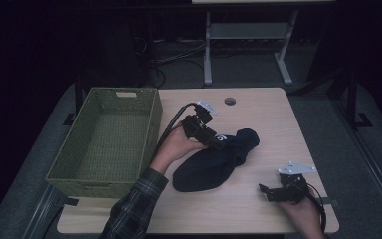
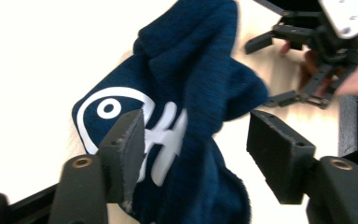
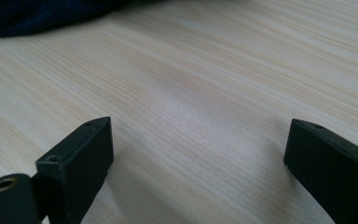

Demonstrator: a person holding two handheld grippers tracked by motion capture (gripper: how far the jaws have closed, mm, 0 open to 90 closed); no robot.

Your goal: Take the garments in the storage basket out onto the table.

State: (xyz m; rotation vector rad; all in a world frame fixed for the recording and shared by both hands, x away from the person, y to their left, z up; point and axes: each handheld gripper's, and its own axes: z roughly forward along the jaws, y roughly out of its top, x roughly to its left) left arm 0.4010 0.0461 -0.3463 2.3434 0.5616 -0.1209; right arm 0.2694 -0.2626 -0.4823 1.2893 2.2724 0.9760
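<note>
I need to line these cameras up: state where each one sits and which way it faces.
High view: above the person's side, looking forward and down on the table; both forearms and hands show.
Left gripper view: on the left hand-held gripper, facing the navy beanie between its open jaws.
Right gripper view: on the right hand-held gripper, low over bare wood, jaws open.
Shared: the beanie.

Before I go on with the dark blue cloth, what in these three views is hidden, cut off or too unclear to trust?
- Dark blue cloth, high view: the left gripper covers its near edge; dim light hides folds.
- Same cloth, left gripper view: cut by the bottom edge, white print partly behind a jaw, so unreadable.
- Right gripper view: a sliver of cloth, cut by the top edge.
- Green basket, high view: inside of the near wall hidden.
</note>
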